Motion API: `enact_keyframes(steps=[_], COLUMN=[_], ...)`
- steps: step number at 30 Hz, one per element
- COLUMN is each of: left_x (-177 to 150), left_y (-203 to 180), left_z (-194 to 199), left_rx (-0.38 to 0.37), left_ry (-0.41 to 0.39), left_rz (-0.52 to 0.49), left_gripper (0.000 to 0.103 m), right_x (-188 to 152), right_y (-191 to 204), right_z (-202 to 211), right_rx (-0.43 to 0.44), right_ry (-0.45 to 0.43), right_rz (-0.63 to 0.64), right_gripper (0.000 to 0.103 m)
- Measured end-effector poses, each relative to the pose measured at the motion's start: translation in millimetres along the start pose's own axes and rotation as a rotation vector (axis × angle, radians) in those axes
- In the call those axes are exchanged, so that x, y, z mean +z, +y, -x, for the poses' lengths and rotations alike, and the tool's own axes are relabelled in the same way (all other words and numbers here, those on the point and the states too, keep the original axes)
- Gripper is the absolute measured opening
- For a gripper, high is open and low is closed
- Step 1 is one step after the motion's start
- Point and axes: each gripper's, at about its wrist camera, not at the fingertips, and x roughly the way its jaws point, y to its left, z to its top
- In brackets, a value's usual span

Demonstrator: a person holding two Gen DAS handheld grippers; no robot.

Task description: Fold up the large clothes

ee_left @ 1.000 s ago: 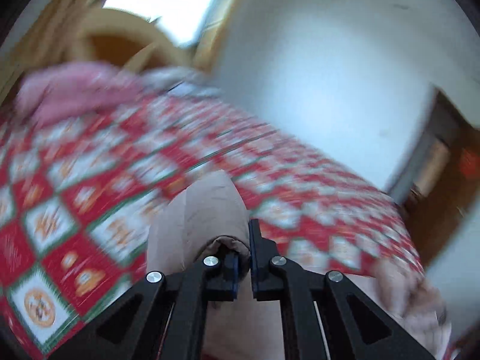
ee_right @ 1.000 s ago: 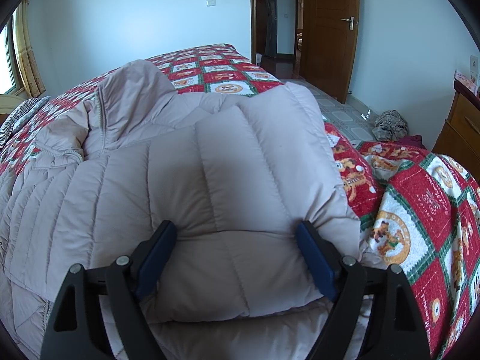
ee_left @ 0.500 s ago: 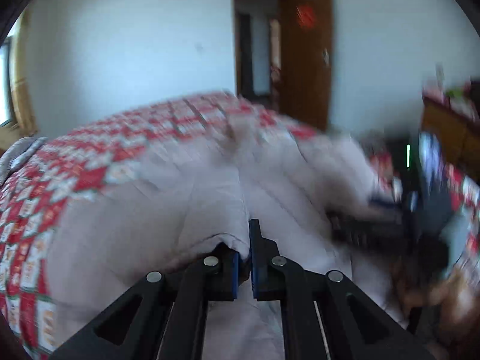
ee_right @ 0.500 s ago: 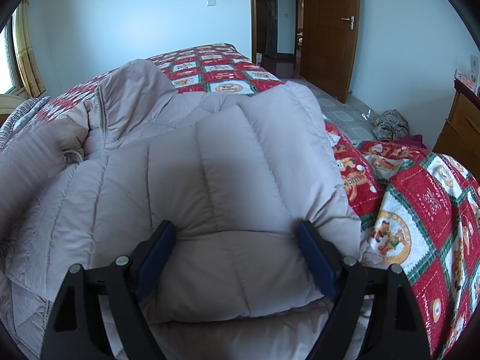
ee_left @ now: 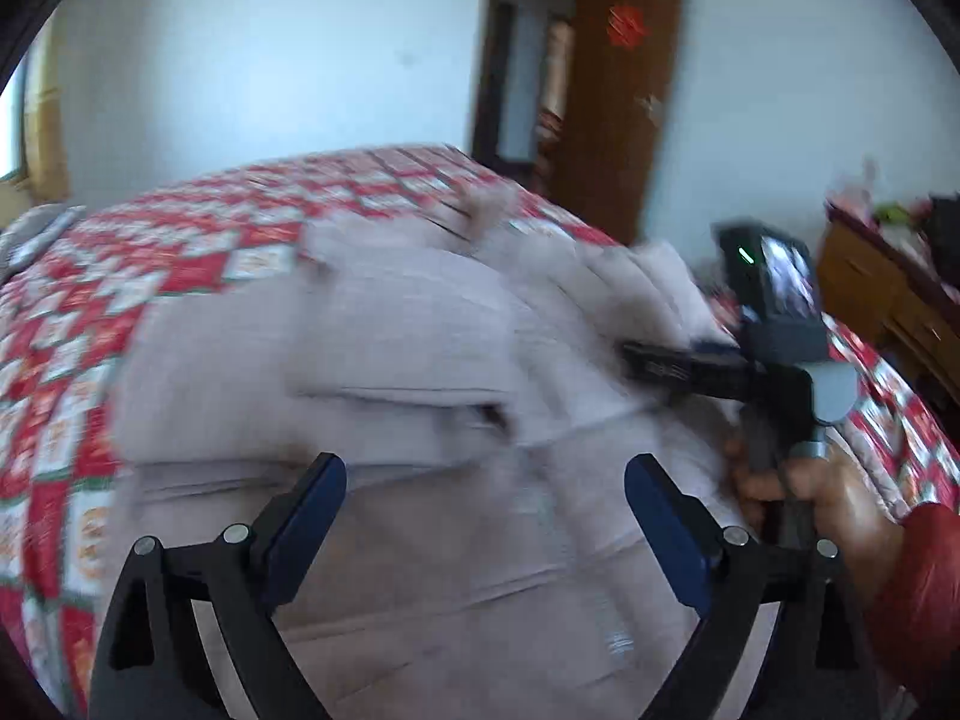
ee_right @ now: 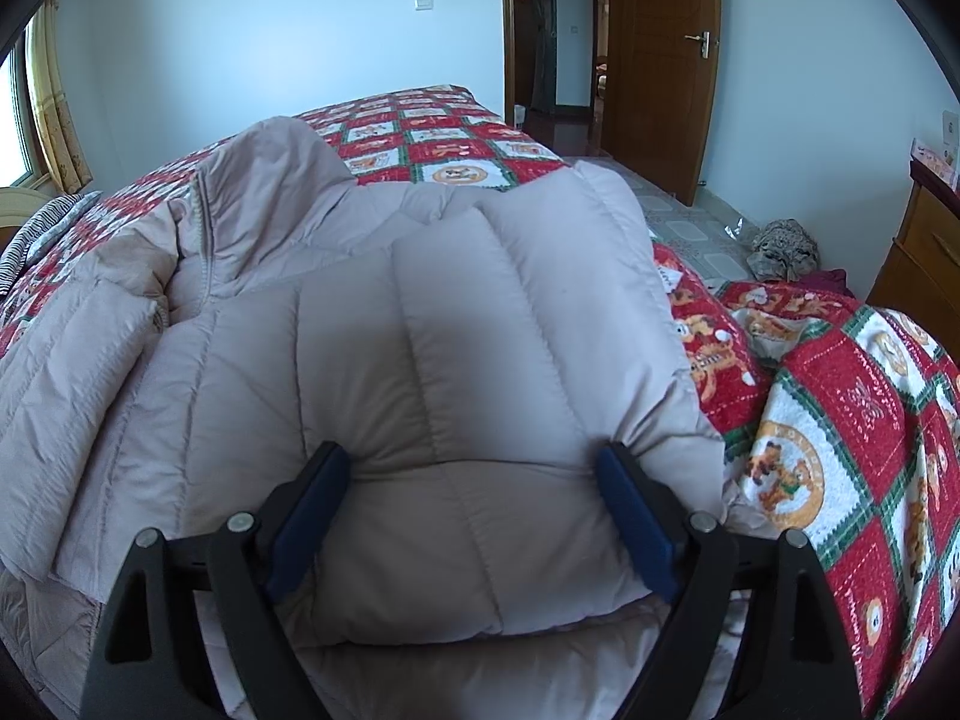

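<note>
A large beige quilted down jacket (ee_right: 420,360) lies on the bed, also in the left wrist view (ee_left: 372,360), which is blurred. One sleeve (ee_right: 72,348) lies folded across its left side. My left gripper (ee_left: 485,498) is open and empty just above the jacket. My right gripper (ee_right: 474,480) is open wide, its jaws astride a puffy folded part of the jacket and pressing into it. The right gripper also shows at the right of the left wrist view (ee_left: 672,360), held by a hand (ee_left: 828,504).
The bed carries a red, white and green patterned quilt (ee_right: 840,432). A brown door (ee_right: 660,60) and doorway stand behind. A wooden dresser (ee_right: 924,252) is at the right, and a cloth bundle (ee_right: 780,246) lies on the floor.
My left gripper was shut on the jacket sleeve, swung it across over the jacket, and has now opened and let it go. The right gripper has stayed in place.
</note>
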Motion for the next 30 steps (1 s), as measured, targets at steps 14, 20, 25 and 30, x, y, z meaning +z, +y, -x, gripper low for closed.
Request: enact_keyframes(steps=[14,20,25,30], left_x=[-45,-51,-53,-52], left_y=[118,124,132,132], left_z=[-31,-23,-20,-21], left_rx=[0.393,0.349,0.317,0.314], left_ry=[0.071,0.028,0.012,0.011], left_rz=[0.484,0.513,0.534,0.536], left_gripper=[0.095,0.095,0.096,0.097], right_x=[4,-22,-4,0], right_y=[142,214,145,43], right_z=[116,61,63,54], right_rx=[0.349,0.156,0.226,0.264], right_ry=[-0.251,-0.118,-0.101,-0.047], right_rz=[0.352,0.634,0.334,-0.058], right_gripper=[0.102,0.086,0.014,0.013])
